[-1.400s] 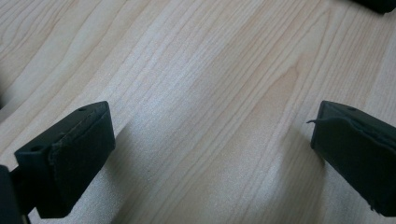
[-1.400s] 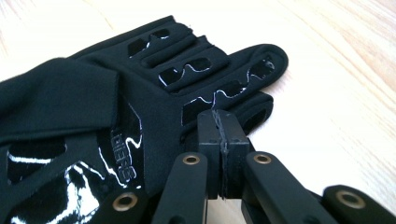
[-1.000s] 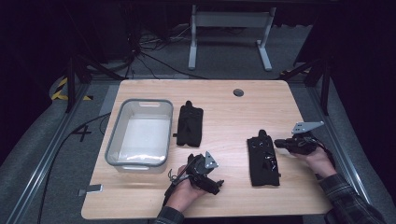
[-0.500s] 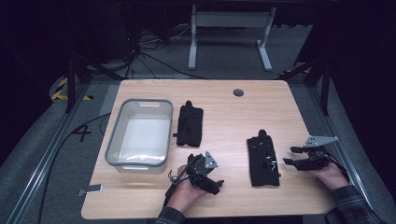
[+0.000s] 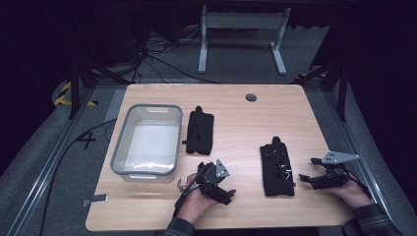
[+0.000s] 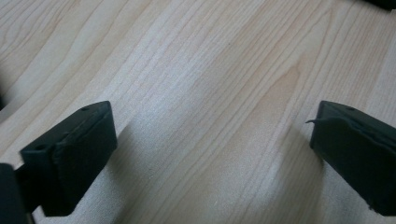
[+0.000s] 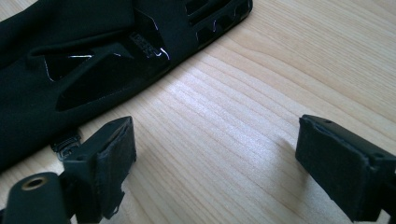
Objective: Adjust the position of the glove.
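Two black padded braces lie flat on the wooden table (image 5: 236,128). One brace (image 5: 199,131) lies beside the clear plastic bin (image 5: 147,143). The other brace (image 5: 277,169) lies right of centre, and in the right gripper view its glossy plastic part (image 7: 93,60) fills the upper left. My right gripper (image 5: 306,178) rests low at the table's right, just right of that brace, jaws open over bare wood (image 7: 212,154). My left gripper (image 5: 223,192) rests near the front edge, open, with only wood (image 6: 210,130) between its jaws.
The bin sits at the table's left and looks empty. A round cable hole (image 5: 251,97) is at the back of the table. A white metal stand (image 5: 241,29) is on the floor beyond, with cables (image 5: 147,54) at the back left.
My right gripper has come down and toward the front edge, settling low beside the right brace. The left gripper and both braces have stayed put.
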Demonstrator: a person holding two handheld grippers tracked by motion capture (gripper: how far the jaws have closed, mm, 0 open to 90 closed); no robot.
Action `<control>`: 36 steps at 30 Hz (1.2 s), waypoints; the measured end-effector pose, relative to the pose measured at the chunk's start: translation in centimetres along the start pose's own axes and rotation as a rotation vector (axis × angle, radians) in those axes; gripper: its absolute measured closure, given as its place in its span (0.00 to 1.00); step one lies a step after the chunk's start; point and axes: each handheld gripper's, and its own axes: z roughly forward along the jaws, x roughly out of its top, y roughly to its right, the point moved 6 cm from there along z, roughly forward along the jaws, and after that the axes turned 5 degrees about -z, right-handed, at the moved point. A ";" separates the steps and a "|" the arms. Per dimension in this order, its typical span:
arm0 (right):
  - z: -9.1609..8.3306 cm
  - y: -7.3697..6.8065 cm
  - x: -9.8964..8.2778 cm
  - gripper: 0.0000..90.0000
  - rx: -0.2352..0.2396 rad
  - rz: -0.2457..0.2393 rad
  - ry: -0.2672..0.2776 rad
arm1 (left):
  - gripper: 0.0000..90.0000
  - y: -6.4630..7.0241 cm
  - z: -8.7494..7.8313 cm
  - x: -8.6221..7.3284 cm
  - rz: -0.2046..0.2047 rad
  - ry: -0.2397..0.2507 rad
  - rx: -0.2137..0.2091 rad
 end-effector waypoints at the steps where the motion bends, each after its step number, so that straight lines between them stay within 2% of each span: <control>1: 0.0 0.0 0.0 0.14 0.000 0.000 0.000 | 0.09 0.0 -0.2 0.1 0.000 -0.004 0.004; 2: 0.0 0.0 0.0 0.14 0.000 0.000 0.000 | 0.15 0.0 -0.3 0.2 -0.008 -0.003 0.005; 5: 0.0 0.0 0.0 0.14 0.000 -0.001 0.000 | 0.22 -0.2 -0.5 0.4 -0.019 -0.014 0.021; 8: 0.0 0.0 0.0 0.14 0.001 -0.001 0.000 | 0.36 -0.5 -0.9 0.9 -0.059 0.006 0.021; 15: 0.0 0.0 0.0 0.14 0.001 -0.001 -0.001 | 0.71 -2.2 -1.5 2.3 -0.134 0.009 0.057; 21: 0.0 0.0 0.0 0.14 0.003 -0.005 0.001 | 0.95 -3.8 -1.7 3.9 -0.191 0.014 0.103; 23: 0.0 -0.1 0.0 0.14 0.005 -0.003 0.000 | 0.99 -4.3 -1.7 4.5 -0.214 0.028 0.115; 25: 0.0 -0.1 0.0 0.14 0.005 -0.004 0.001 | 1.00 -4.8 -1.7 4.9 -0.223 0.025 0.133; 31: 0.0 -0.1 0.0 0.14 0.007 -0.006 0.002 | 1.00 -6.7 -1.2 6.5 -0.264 0.062 0.181; 36: 0.0 -0.1 0.0 0.14 0.009 -0.007 0.002 | 1.00 -8.3 -0.4 6.8 -0.296 0.055 0.210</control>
